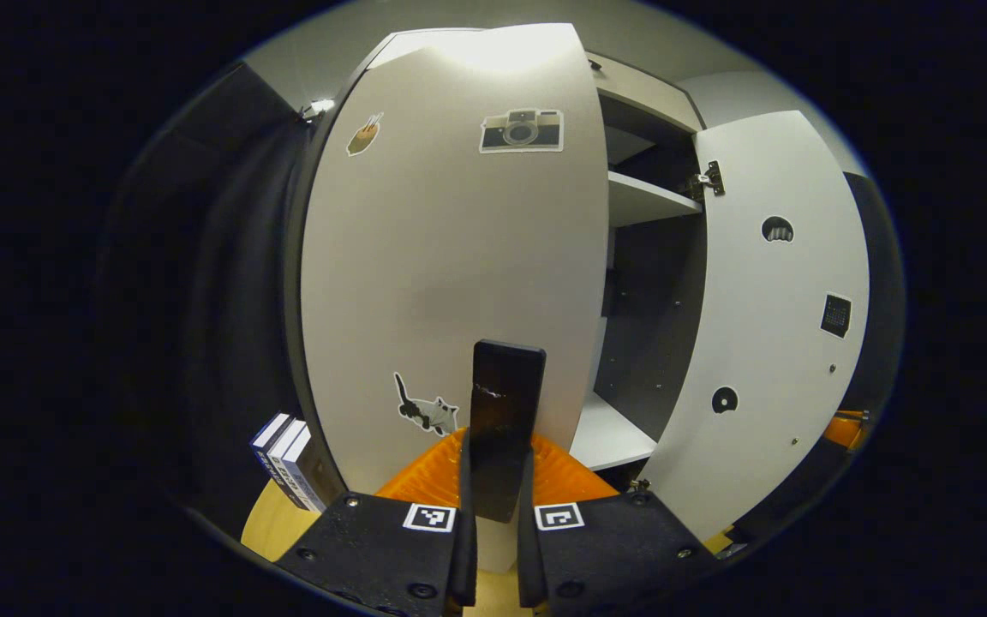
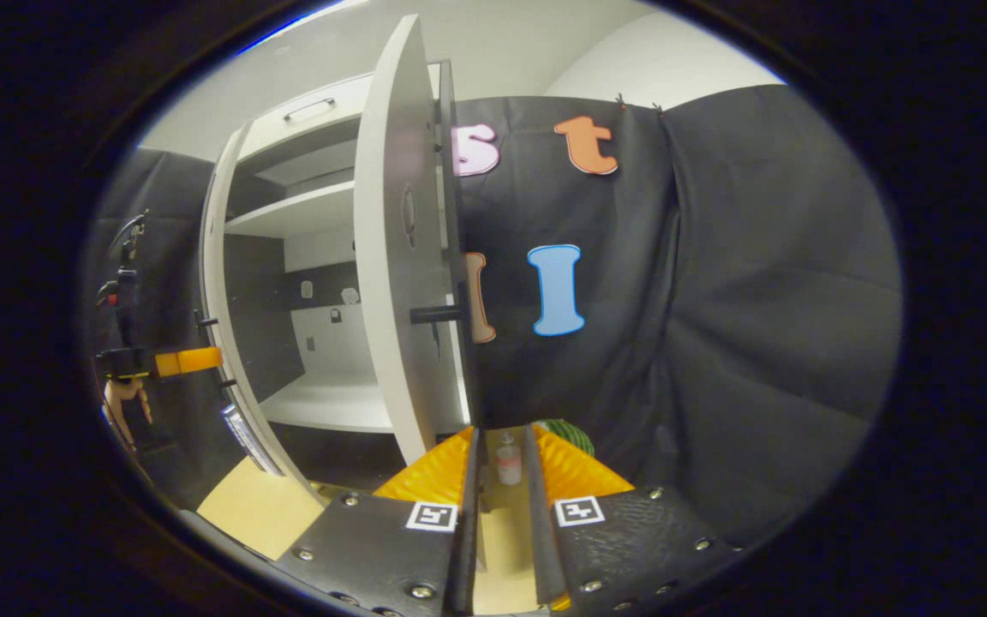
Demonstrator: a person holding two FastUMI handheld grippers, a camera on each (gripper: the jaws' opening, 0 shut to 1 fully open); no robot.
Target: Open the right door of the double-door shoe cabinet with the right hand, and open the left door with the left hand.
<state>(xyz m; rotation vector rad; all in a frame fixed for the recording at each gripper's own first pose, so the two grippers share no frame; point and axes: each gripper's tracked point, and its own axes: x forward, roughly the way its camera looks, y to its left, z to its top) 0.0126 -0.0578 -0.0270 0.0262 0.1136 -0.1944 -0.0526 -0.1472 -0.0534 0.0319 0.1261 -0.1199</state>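
A few books stood upright side by side on a pale wooden floor, low at the left of the left gripper view, their spines facing outward. Black cloth hung behind them. In the right gripper view, a small clear bottle stood low near the middle, and a green striped round object sat just beside it, partly hidden. A pale wall rose above the cloth.
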